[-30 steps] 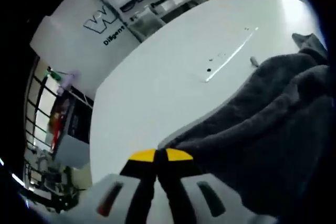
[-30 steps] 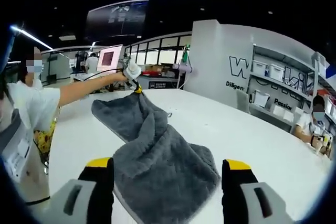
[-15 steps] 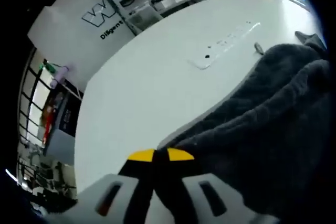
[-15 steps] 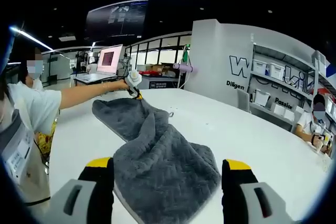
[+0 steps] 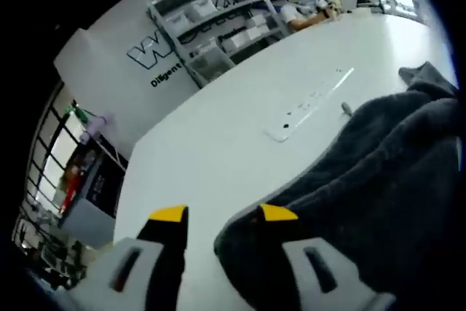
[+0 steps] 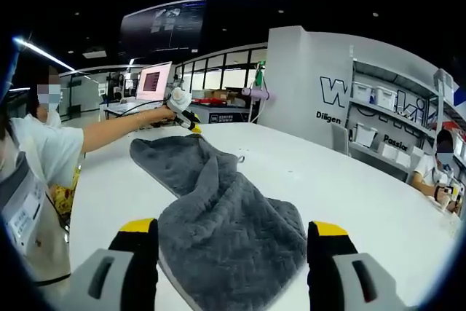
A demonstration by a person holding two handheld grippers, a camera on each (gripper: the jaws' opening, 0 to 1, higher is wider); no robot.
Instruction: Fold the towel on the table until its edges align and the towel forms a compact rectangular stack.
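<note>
The gray towel (image 6: pixel 218 231) lies on the big white table (image 6: pixel 349 194). It is not flat. It is bunched and twisted in the middle, like a long rumpled strip. Its long way runs from the right gripper (image 6: pixel 229 253) out to the left gripper (image 6: pixel 191 120) at the far end.

In the right gripper view, the near end of the towel sits right between the two yellow-tipped jaws. The jaws stand wide apart and do not pinch anything. The towel's thick, fluffy end is just in front of them, so this gripper looks nearest to that end.

At the far end, the left gripper is held out on a long arm (image 6: pixel 116 127). It is up at the far corner of the towel. In the left gripper view, the left gripper (image 5: pixel 215 216) has its jaws parted too, with a gap of white table showing between them. The towel (image 5: pixel 364 194) lies to the right of that gap and is bunched up against one jaw. I cannot see the jaws squeezing it.

So each gripper has one end of the towel by it, and both are open. I think the towel needs to be grabbed at the ends and spread out before it can be folded neatly. The fold does not look started yet.

A thin silver strip (image 5: pixel 309 103) is set into the table past the towel. Shelves with white boxes (image 5: pixel 211 23) stand against the far wall.
</note>
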